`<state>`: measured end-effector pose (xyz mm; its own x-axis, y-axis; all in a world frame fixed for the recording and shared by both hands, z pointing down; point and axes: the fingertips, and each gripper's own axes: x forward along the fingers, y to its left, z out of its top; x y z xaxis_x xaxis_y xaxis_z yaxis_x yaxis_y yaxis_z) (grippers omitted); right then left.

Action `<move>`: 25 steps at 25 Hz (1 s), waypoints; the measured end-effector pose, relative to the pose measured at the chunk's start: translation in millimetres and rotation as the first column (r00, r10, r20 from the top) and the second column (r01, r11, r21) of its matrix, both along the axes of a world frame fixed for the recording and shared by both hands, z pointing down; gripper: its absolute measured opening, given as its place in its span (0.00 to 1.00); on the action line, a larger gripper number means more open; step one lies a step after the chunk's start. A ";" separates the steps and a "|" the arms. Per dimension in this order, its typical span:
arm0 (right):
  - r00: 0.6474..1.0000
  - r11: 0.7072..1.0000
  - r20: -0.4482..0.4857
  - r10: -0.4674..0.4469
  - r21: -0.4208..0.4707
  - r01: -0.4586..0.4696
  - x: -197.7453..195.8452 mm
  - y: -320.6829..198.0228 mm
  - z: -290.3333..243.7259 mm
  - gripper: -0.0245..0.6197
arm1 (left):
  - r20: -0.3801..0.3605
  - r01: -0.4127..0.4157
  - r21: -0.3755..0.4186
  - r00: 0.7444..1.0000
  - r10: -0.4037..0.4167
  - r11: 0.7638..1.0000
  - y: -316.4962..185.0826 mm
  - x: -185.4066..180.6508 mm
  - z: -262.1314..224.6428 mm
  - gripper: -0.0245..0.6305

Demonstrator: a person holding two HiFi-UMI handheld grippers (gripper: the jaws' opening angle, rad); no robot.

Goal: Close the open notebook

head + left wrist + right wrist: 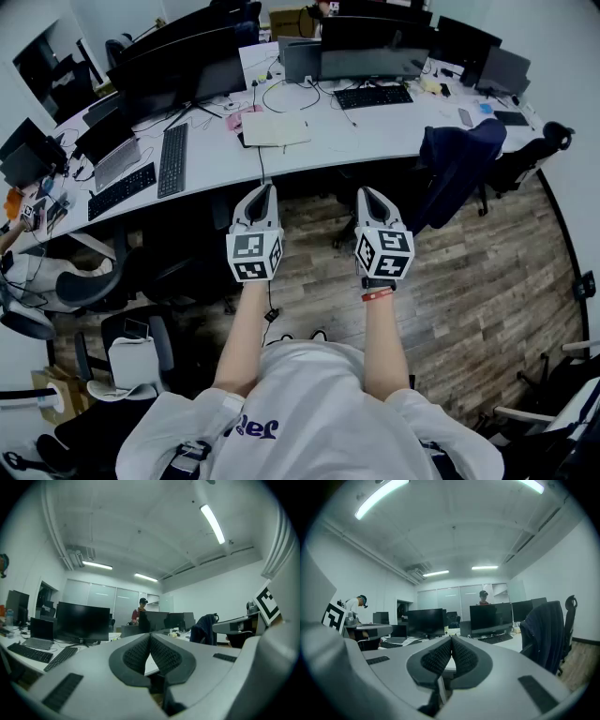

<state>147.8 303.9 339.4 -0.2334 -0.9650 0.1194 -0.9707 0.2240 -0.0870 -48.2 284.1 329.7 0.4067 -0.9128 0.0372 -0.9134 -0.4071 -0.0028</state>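
notebook [277, 129], cream-paged and lying flat, sits on the white desk [394, 131] about midway along its curved length, between the front edge and the row of dark monitors [178, 70]. a black keyboard [173, 159] lies on the same desk to its left, nearer the front edge, and another keyboard [373, 96] lies to its right, further back.

the left gripper [262, 190] is held out over the wooden floor [487, 281], short of the desk's front edge. its tip points towards the notebook, which lies ahead of it and slightly to its right, well apart and untouched. in the left gripper view its ribbed pads [138, 654] meet at the tips with nothing between them.

the right gripper [367, 192] is held beside the left, also short of the front edge and over the floor. the notebook lies ahead of it and off to its left, farther from it than from the left gripper. in the right gripper view its pads [464, 658] are pressed together as well, gripping nothing.

a chair draped with a dark jacket [459, 164] stands at the front edge, to the right of the right gripper.
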 end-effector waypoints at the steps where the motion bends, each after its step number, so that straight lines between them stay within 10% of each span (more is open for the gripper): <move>1: 1.000 1.000 0.002 -0.007 0.000 0.007 1.5 -0.7 -0.3 0.06 | -0.006 0.002 0.000 1.000 -0.002 1.000 -1.2 3.8 -0.2 0.07; 25: 0.992 0.992 0.006 -0.125 -0.009 0.125 9.4 -45.5 23.8 0.05 | 0.040 0.089 -0.012 0.995 -0.089 0.996 -28.8 40.5 29.3 0.07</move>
<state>157.1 258.4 363.2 -0.3530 -0.9270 0.1267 -0.9346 0.3429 -0.0947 -7.7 255.4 359.0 0.3220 -0.9446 0.0640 -0.9452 -0.3246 -0.0343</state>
